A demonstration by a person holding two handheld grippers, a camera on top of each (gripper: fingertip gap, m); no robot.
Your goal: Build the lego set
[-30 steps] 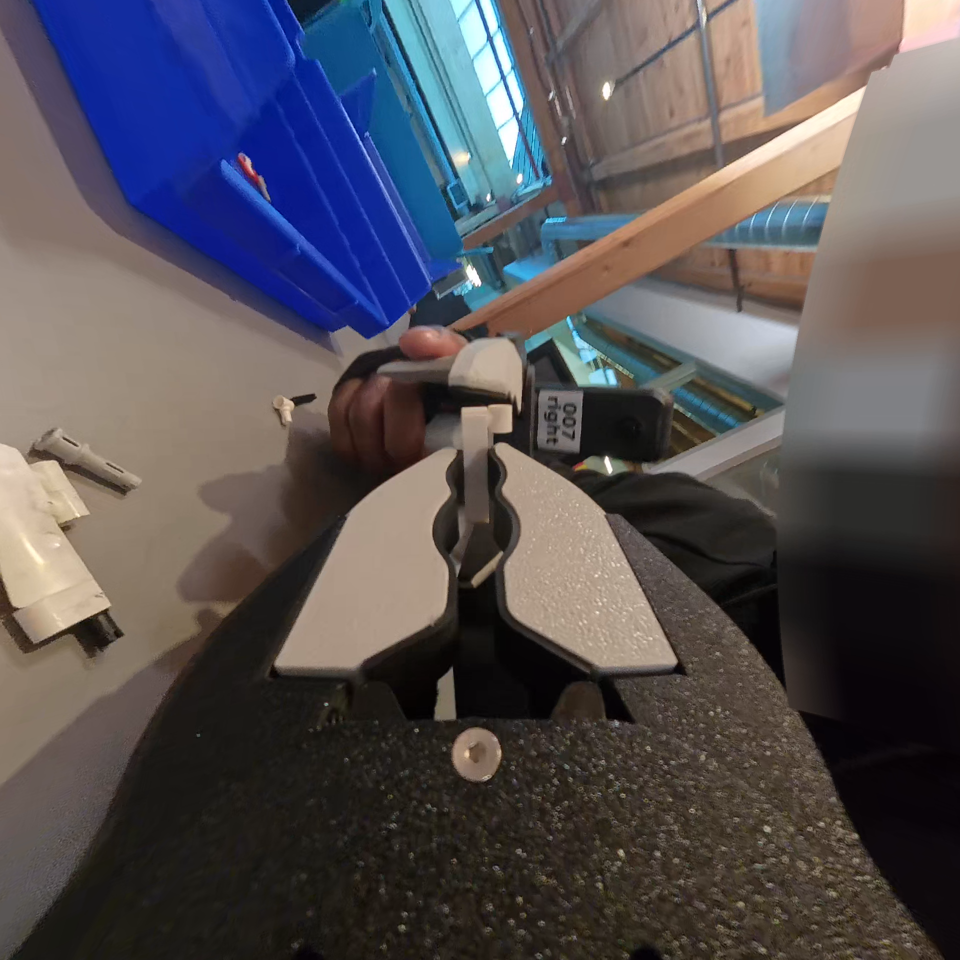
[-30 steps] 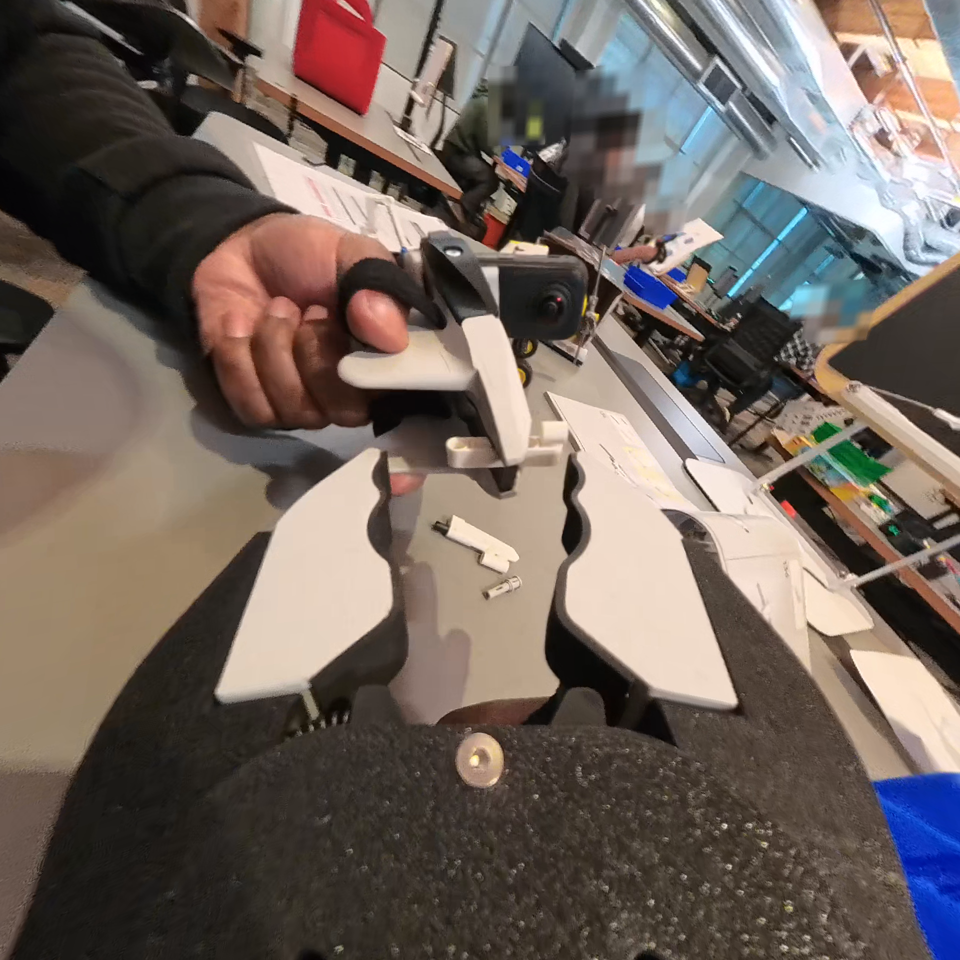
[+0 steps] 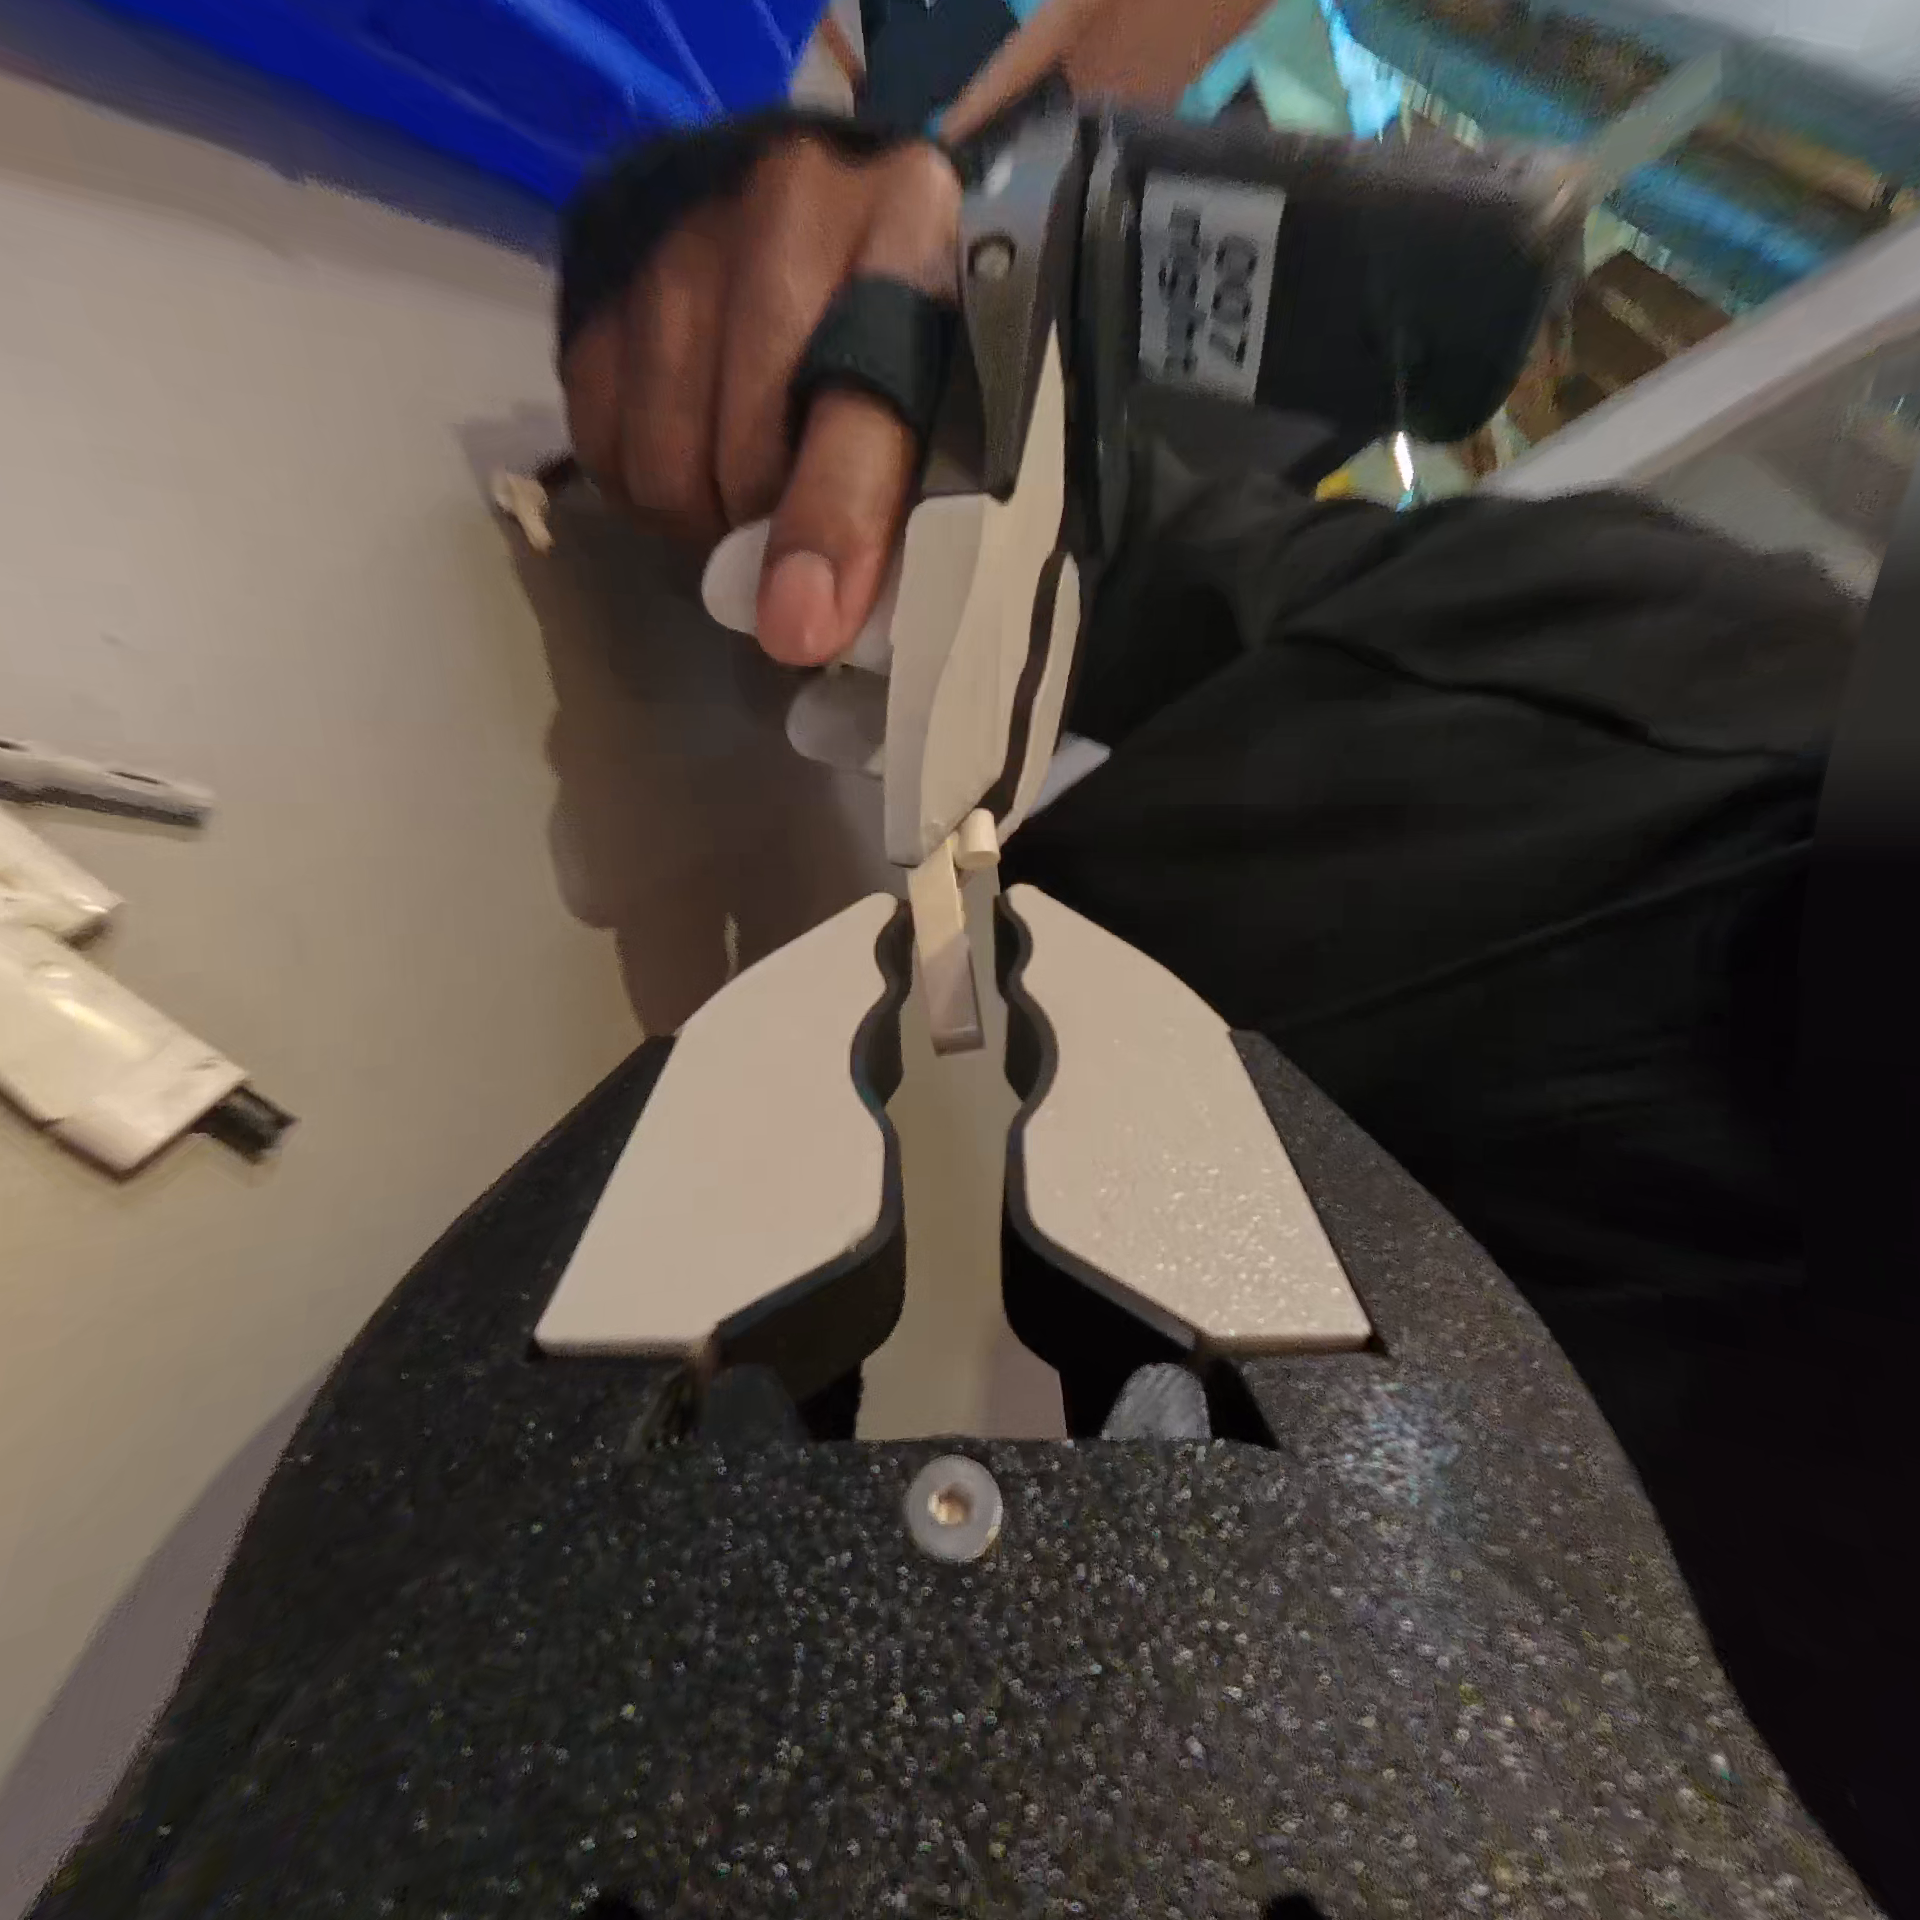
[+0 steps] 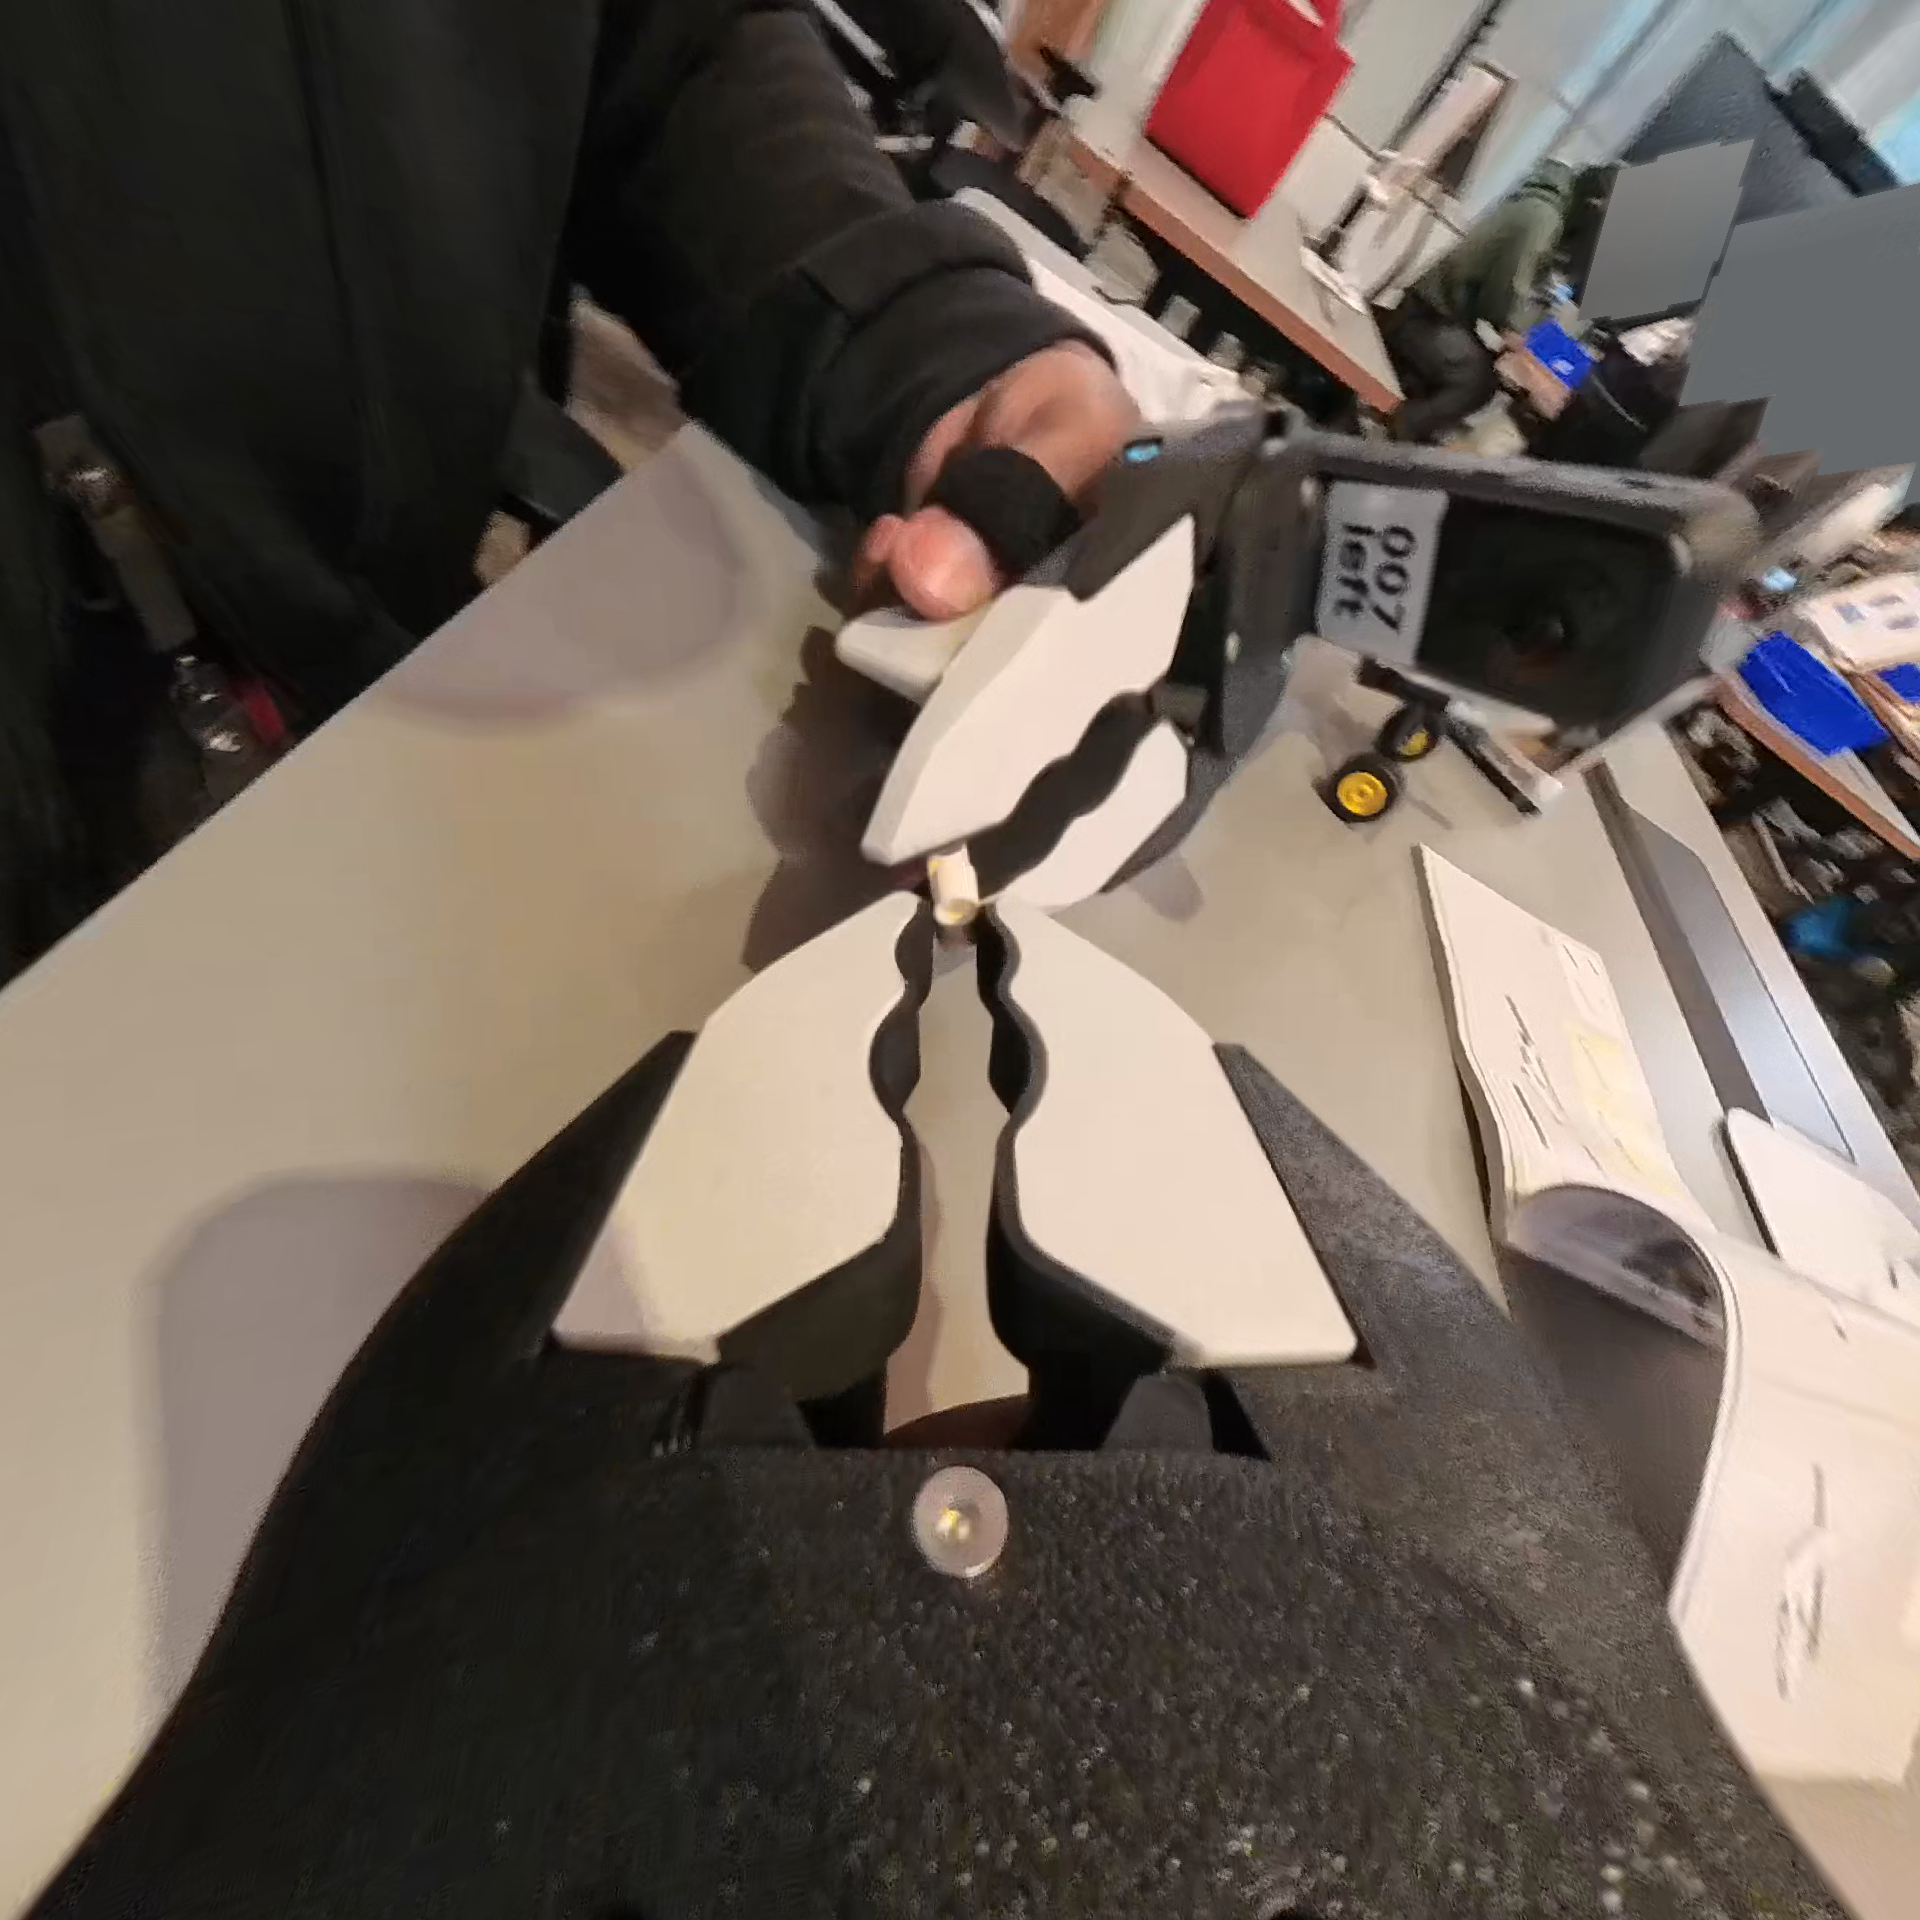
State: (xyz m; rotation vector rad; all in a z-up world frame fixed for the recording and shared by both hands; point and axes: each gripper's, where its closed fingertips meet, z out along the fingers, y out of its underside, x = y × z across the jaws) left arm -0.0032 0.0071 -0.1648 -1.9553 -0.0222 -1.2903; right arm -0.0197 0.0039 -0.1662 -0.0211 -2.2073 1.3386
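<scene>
One small white piece (image 3: 943, 977) hangs in the air above the table (image 4: 416, 935). My right tongs (image 4: 948, 925) are clamped on its top end, by the little peg. My left tongs (image 3: 948, 909) stand a bit apart, and the piece's flat end sits loose between them.

The table is grey. A booklet (image 4: 1558, 1091) and a small cart with yellow wheels (image 4: 1361, 795) lie on it. White bags (image 3: 94, 1049) lie on the other side. Behind it is a big room with more desks.

A second ago my left tongs gripped the piece and my right tongs were wide apart.

Blue bins (image 3: 468, 83) stand at the table's far edge. I cannot see inside them. A red box (image 4: 1236, 94) sits on a far desk.
</scene>
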